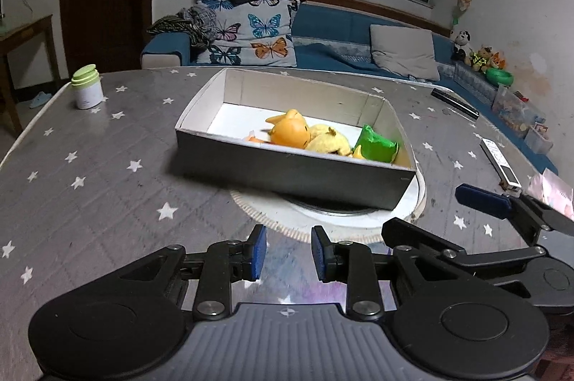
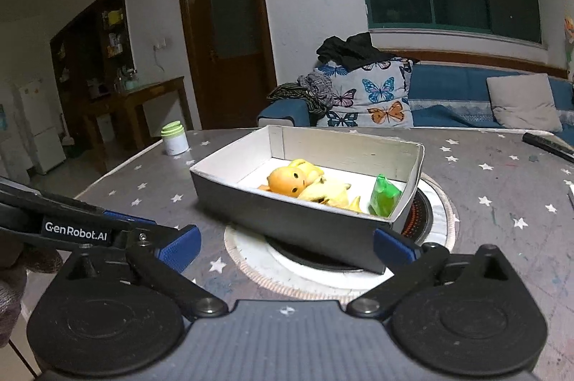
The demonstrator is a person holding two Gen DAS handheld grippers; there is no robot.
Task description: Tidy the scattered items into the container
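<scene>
An open box [image 1: 287, 171] [image 2: 305, 219], grey outside and white inside, sits on the starred table over a round white mat. Inside lie an orange toy [image 1: 290, 132] [image 2: 287, 180], a yellow plush [image 1: 328, 142] [image 2: 328, 192] and a green packet [image 1: 376, 144] [image 2: 384, 196]. My left gripper [image 1: 288, 253] is in front of the box, its jaws a small gap apart with nothing between them. My right gripper [image 2: 287, 246] is wide open and empty just before the box's near wall; it also shows in the left wrist view [image 1: 498, 201].
A white jar with a green lid [image 1: 87, 88] [image 2: 174, 139] stands at the table's far left. A black stick [image 1: 455, 103] and a white remote [image 1: 500, 162] lie at the right. A round mat with a burner [image 1: 323, 212] [image 2: 427, 212] lies under the box. A blue sofa stands behind the table.
</scene>
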